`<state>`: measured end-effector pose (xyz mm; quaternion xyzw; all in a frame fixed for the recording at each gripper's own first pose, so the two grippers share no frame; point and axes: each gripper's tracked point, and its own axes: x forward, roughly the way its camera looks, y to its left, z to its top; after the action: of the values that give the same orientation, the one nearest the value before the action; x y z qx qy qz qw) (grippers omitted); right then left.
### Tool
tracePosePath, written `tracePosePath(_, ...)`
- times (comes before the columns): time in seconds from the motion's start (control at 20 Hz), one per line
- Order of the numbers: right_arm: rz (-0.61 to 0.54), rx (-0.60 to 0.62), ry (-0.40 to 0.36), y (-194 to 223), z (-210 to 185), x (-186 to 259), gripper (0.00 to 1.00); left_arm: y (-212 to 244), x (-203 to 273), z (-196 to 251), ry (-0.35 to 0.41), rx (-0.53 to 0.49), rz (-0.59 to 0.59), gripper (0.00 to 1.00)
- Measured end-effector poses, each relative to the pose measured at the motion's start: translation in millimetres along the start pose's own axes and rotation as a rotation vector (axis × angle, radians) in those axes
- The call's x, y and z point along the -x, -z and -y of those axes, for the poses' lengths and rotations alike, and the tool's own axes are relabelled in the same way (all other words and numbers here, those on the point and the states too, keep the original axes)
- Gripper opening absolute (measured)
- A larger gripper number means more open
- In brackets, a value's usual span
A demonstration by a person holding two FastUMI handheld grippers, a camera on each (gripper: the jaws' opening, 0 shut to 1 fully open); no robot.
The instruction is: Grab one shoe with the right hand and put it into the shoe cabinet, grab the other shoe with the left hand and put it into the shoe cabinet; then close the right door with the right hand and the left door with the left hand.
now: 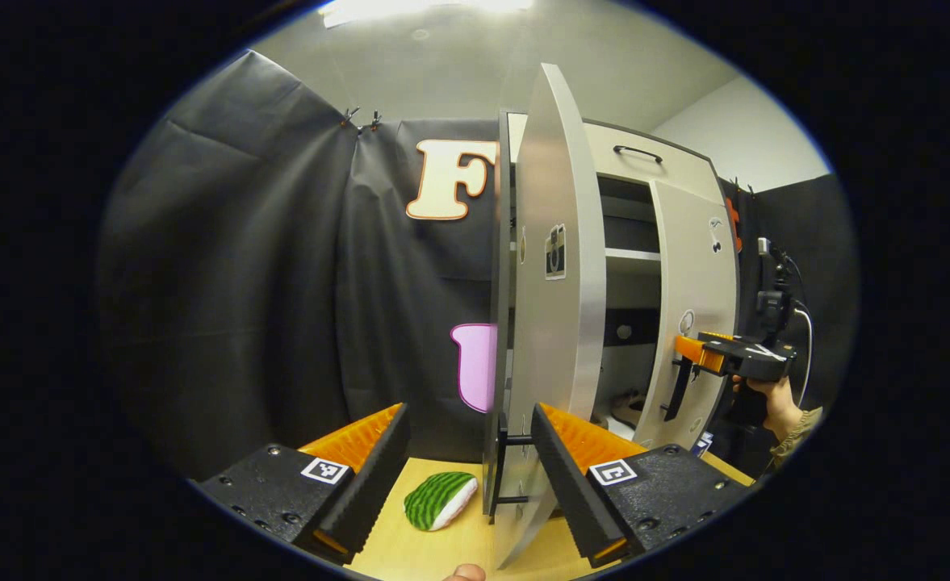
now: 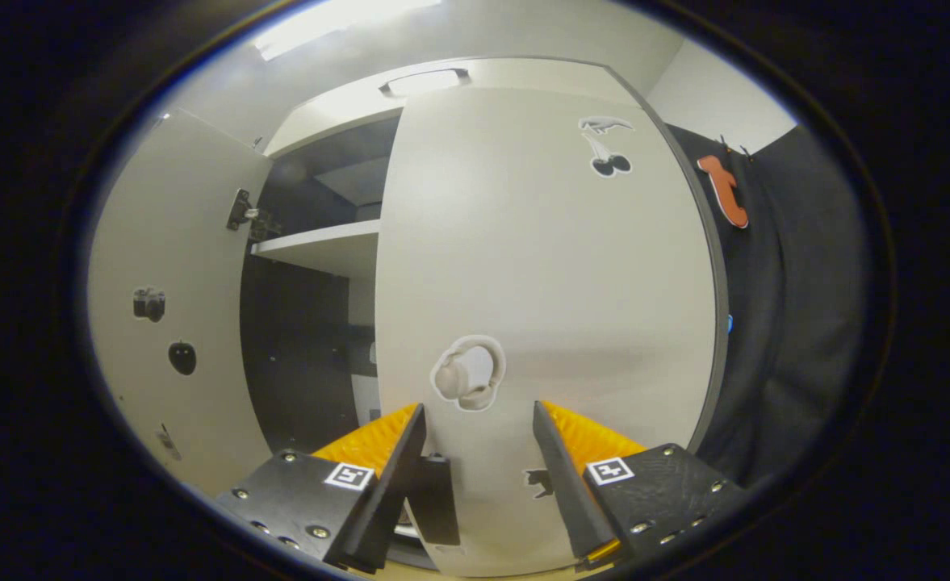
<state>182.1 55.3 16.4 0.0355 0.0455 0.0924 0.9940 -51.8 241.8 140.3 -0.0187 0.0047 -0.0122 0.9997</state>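
Two pale flat cabinet doors stand ajar. My left gripper is spread wide around the left door edge and its dark bar handle. My right gripper gapes against the right door, beside its handle. Inside the white shoe cabinet, one pale shape low down may be a shoe; I cannot be sure. One green striped plush lies on the wooden table.

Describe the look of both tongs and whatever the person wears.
Left tongs and right tongs: two ribbed wedge fingers on black screwed blocks, each with a square black-and-white marker. Right tongs' black body carries a cable; an olive sleeve cuff shows.
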Motion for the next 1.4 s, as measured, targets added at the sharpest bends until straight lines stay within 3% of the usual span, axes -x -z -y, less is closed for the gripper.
tracePosePath(0.05, -0.006, -0.004, -0.006, 0, 0, 2, 0.81, 1, -1, 1, 0.006, 0.011, 0.0, 0.92)
tracePosePath(0.1, -0.011, -0.007, -0.009, 0, 0, 5, 0.81, 1, -2, 3, 0.014, 0.023, -0.003, 0.87)
tracePosePath(0.15, -0.012, -0.009, -0.009, 0, 2, 8, 0.82, 1, -4, 4, 0.029, 0.035, -0.004, 0.92)
tracePosePath(0.3, 0.003, 0.014, -0.003, -6, 9, 25, 0.82, 1, -20, 28, 0.086, 0.056, -0.013, 0.92)
tracePosePath(0.35, 0.011, 0.026, 0.002, -9, 13, 31, 0.78, 2, -24, 43, 0.105, 0.057, -0.013, 0.87)
tracePosePath(0.5, 0.038, 0.052, 0.017, -20, 25, 47, 0.82, 3, -21, 70, 0.152, 0.051, -0.012, 0.92)
tracePosePath(0.55, 0.041, 0.054, 0.021, -23, 31, 51, 0.82, 3, -23, 74, 0.167, 0.049, -0.015, 0.86)
tracePosePath(0.65, 0.039, 0.049, 0.024, -27, 40, 58, 0.78, 4, -27, 89, 0.192, 0.052, -0.019, 0.91)
tracePosePath(0.75, 0.04, 0.041, 0.03, -31, 50, 65, 0.82, 4, -32, 101, 0.207, 0.055, -0.019, 0.91)
tracePosePath(0.8, 0.041, 0.038, 0.03, -33, 54, 68, 0.82, 5, -35, 106, 0.213, 0.057, -0.02, 0.96)
tracePosePath(0.85, 0.038, 0.034, 0.029, -33, 57, 70, 0.82, 6, -37, 112, 0.219, 0.063, -0.021, 0.87)
tracePosePath(0.9, 0.035, 0.032, 0.028, -34, 60, 73, 0.82, 6, -40, 117, 0.224, 0.07, -0.022, 0.91)
tracePosePath(1.4, 0.017, 0.005, 0.009, -28, 70, 91, 0.82, 8, -69, 164, 0.281, 0.079, -0.008, 0.92)
